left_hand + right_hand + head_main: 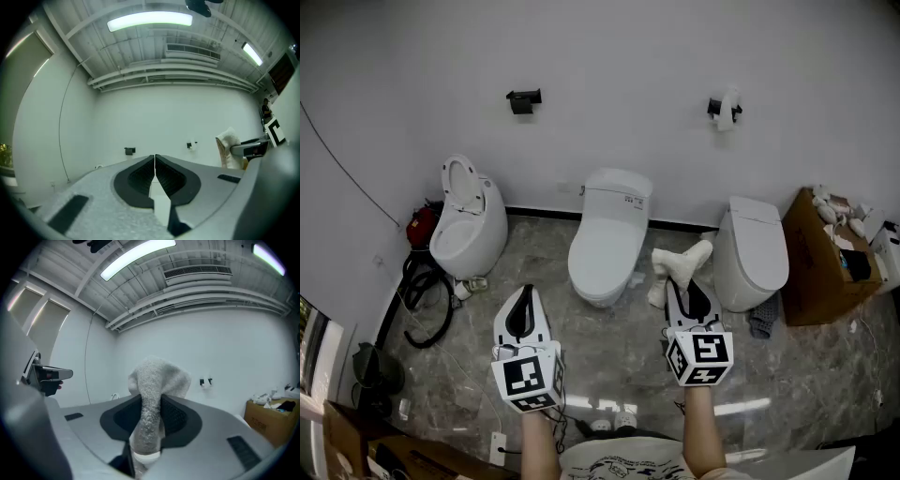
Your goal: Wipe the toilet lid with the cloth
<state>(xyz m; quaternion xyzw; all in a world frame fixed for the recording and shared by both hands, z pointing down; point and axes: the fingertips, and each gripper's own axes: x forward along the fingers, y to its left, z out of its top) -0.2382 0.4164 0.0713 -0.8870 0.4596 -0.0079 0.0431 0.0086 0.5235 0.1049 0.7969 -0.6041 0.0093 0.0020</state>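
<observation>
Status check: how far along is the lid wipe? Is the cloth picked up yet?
Done: the cloth is clamped in the right gripper, with its end flopping over the jaws. In hand: both grippers are held up short of the toilets, and the left gripper is shut and empty. Left: all the wiping. The cloth touches neither the middle toilet lid nor the right toilet lid.

**Three cameras facing one bathroom wall**

The head view looks steeply down from well above the left gripper (525, 298) and right gripper (690, 292), with the white wall (619, 56) beyond. Each gripper view sits low and close behind its own jaws, tilted up toward that wall and the ceiling (150, 51). All three show the wall's paper holder (724, 108). The left gripper view also catches the cloth (228, 147) at its right edge.
</observation>
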